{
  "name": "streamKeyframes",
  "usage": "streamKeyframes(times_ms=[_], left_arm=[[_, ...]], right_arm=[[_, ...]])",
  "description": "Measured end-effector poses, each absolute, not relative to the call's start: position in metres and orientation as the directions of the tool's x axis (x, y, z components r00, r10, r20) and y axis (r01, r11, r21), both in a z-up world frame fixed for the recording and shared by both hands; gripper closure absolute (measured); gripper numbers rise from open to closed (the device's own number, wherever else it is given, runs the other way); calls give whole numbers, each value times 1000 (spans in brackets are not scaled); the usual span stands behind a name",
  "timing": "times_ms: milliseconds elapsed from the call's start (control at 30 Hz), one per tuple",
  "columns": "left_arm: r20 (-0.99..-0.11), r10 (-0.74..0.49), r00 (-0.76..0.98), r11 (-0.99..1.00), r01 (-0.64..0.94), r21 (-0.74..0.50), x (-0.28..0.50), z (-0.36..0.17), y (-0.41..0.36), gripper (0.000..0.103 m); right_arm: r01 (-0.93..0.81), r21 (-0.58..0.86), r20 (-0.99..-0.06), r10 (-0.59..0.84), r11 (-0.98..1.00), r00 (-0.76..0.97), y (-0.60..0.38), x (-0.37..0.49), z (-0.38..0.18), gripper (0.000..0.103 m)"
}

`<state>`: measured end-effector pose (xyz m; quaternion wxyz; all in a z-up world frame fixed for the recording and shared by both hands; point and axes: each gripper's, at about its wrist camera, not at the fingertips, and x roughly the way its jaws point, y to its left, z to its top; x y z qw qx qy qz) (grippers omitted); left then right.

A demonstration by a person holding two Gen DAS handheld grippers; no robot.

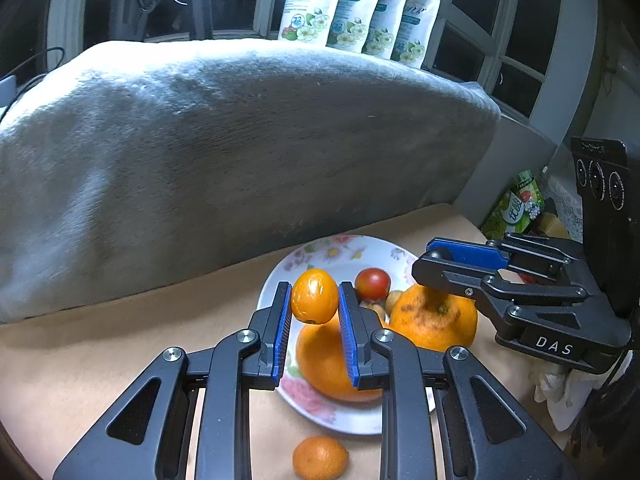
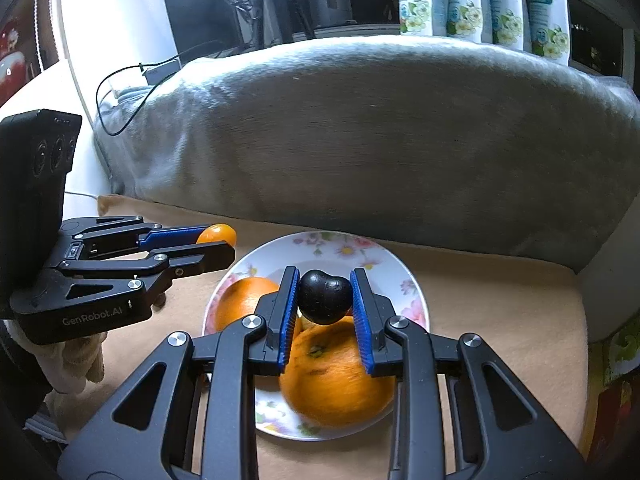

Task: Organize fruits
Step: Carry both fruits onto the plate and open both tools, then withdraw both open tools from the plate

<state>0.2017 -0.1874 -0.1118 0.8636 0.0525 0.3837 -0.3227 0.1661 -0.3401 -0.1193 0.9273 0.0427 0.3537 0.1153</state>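
Note:
A white floral plate [image 1: 340, 256] [image 2: 320, 248] sits on the tan table and holds two big oranges [image 1: 434, 320] [image 2: 336, 380], a small red fruit [image 1: 373, 283] and some small pale fruits. My left gripper [image 1: 315, 300] is shut on a small orange kumquat [image 1: 314, 296] and holds it above the plate's left side; it also shows in the right wrist view [image 2: 218, 240]. My right gripper [image 2: 325, 298] is shut on a dark round fruit [image 2: 325, 297] and holds it above the plate; it also shows in the left wrist view [image 1: 434, 260].
Another small orange fruit [image 1: 320, 458] lies on the table in front of the plate. A grey plush cushion [image 1: 240, 152] rises right behind the plate. Floral pouches [image 1: 360, 8] stand behind it. A green packet [image 1: 516, 204] lies at the right.

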Motion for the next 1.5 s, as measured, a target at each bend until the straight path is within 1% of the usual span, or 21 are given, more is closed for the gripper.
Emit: streamKeyframes(times_ms=[500, 533, 567, 600, 633, 700, 767, 800, 833, 867, 900, 933, 967, 1033, 1133, 1367, 1500], left_arm=[[-712, -519, 473, 778, 607, -163, 211, -117, -197, 81], [-712, -519, 473, 778, 606, -164, 211, -117, -197, 81], [-711, -520, 474, 778, 606, -166, 211, -117, -197, 77], [-708, -521, 476, 778, 607, -165, 210, -117, -197, 75], [-705, -522, 480, 777, 609, -161, 209, -116, -198, 73], [-701, -518, 490, 777, 613, -147, 207, -114, -198, 67], [-696, -513, 502, 781, 610, -135, 205, -111, -198, 47], [-693, -515, 505, 781, 610, -134, 204, -110, -198, 45], [-688, -517, 509, 779, 612, -133, 203, -109, -197, 44], [-686, -518, 512, 778, 615, -129, 202, -108, -196, 44], [-684, -517, 515, 777, 617, -124, 200, -107, -197, 41], [-682, -516, 518, 777, 619, -117, 199, -105, -196, 35], [-677, -514, 527, 777, 620, -107, 196, -104, -196, 32], [-668, -506, 545, 781, 619, -85, 191, -101, -195, 32], [-661, -496, 563, 784, 618, -62, 184, -97, -194, 26], [-645, -474, 599, 795, 606, -21, 168, -87, -189, 22], [-639, -474, 606, 798, 602, -21, 162, -83, -186, 22]], right_arm=[[-177, 151, -650, 233, 972, 723, -349, 170, -122, 75], [-175, 150, -649, 231, 973, 725, -350, 169, -121, 72], [-173, 148, -647, 228, 974, 728, -350, 169, -120, 67], [-167, 146, -640, 222, 975, 735, -351, 168, -119, 53], [-162, 148, -632, 219, 976, 744, -353, 166, -117, 47], [-159, 156, -627, 222, 975, 747, -355, 164, -115, 46], [-148, 155, -622, 213, 977, 753, -357, 163, -111, 46], [-145, 156, -620, 211, 977, 756, -358, 162, -110, 46], [-142, 156, -617, 209, 977, 759, -359, 160, -108, 44], [-139, 157, -611, 206, 978, 764, -360, 158, -107, 37], [-135, 158, -604, 204, 978, 770, -361, 156, -105, 34], [-132, 161, -598, 203, 978, 775, -362, 154, -103, 27], [-131, 166, -590, 205, 977, 781, -362, 152, -102, 22], [-125, 175, -580, 205, 977, 789, -362, 149, -98, 16], [-121, 192, -569, 211, 974, 795, -364, 144, -93, 10], [-120, 185, -554, 204, 975, 807, -358, 134, -85, 5], [-117, 198, -542, 208, 973, 814, -357, 129, -80, 4]])
